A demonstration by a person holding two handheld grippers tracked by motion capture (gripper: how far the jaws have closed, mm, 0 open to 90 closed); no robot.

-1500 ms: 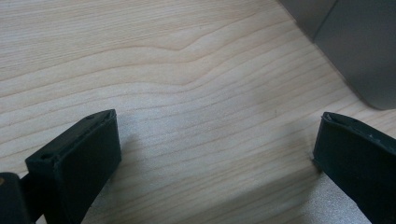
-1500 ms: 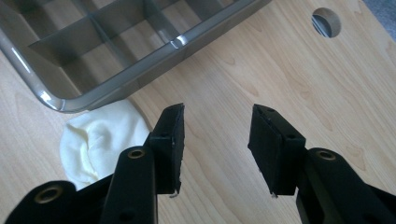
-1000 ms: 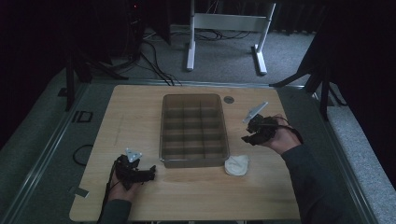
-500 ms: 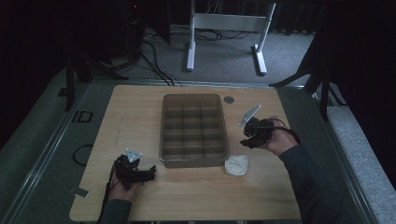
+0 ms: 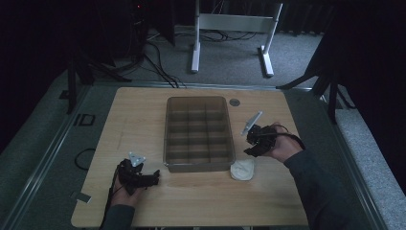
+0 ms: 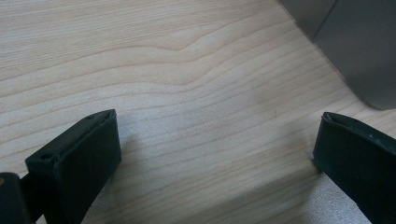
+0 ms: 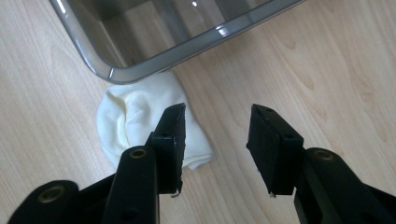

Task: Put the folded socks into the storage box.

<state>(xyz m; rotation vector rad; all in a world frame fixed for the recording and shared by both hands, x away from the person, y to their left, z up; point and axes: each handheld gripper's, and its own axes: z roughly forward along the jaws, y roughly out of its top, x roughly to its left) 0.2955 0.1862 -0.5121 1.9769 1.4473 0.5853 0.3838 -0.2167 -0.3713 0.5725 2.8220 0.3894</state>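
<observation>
My right gripper (image 7: pixel 215 140) hovers, jaws apart and empty, over the rolled white cloth (image 7: pixel 135 119) beside the smoky plastic compartment tray (image 5: pixel 198 132); nothing is picked up yet, left gripper (image 6: pixel 215 158) idle and agape

A cream-white cloth (image 7: pixel 140 126) lies on the pale, wavy-grained wooden table (image 5: pixel 143 115) beside a smoky grey translucent tray (image 5: pixel 198 101), and both grippers' jaws are matte black.
</observation>
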